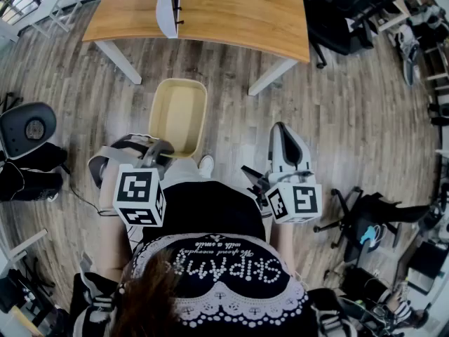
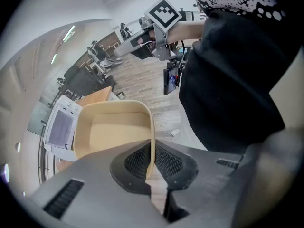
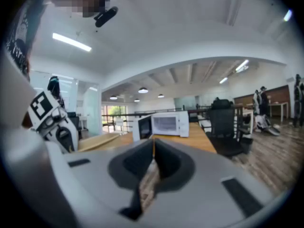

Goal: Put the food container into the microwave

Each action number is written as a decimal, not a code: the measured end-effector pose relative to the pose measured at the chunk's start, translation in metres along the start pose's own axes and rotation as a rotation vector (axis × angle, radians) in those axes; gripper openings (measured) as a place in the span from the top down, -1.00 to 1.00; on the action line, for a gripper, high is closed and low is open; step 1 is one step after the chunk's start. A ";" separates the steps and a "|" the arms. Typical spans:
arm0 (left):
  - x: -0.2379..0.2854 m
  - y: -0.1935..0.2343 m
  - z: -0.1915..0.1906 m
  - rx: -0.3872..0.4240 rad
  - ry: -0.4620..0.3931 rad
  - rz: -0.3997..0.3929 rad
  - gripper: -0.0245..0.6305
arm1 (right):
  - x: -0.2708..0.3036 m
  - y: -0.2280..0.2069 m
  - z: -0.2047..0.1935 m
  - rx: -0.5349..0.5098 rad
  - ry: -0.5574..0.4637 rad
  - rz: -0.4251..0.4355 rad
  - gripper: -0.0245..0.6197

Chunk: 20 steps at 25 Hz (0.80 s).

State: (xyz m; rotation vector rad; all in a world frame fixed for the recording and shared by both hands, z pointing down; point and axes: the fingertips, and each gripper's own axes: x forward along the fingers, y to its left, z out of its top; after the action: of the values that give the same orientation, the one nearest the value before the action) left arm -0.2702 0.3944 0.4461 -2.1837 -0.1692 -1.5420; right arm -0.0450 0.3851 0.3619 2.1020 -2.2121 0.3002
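Counted one food container (image 1: 179,111), one microwave (image 3: 166,124), one wooden worktop (image 1: 231,20). Two grippers showed: left gripper (image 2: 152,158), right gripper (image 3: 153,158). Two marker cubes showed: left cube (image 1: 139,196), right cube (image 1: 296,202)

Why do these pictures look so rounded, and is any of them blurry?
Head view: the wide lens bows the table edges and the floorboards, yet it is sharp. Left gripper view: dark rounded corners, with the food container crisp. Right gripper view: the near jaws look soft, the microwave is slightly hazy, and the ceiling strip light glares white.
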 end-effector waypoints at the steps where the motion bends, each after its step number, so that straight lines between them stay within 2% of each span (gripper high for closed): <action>1: 0.000 0.000 0.000 0.001 -0.001 0.001 0.82 | -0.001 0.000 -0.001 0.000 0.002 0.000 0.82; 15: 0.000 0.000 -0.001 0.004 0.005 0.004 0.82 | -0.006 -0.001 -0.007 -0.010 0.028 0.001 0.82; 20: 0.001 0.001 -0.003 0.001 0.011 0.003 0.82 | -0.009 -0.004 -0.003 0.017 0.001 0.000 0.82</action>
State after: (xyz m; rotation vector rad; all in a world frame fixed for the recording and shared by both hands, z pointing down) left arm -0.2719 0.3925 0.4474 -2.1734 -0.1635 -1.5522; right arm -0.0411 0.3941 0.3636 2.1096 -2.2164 0.3210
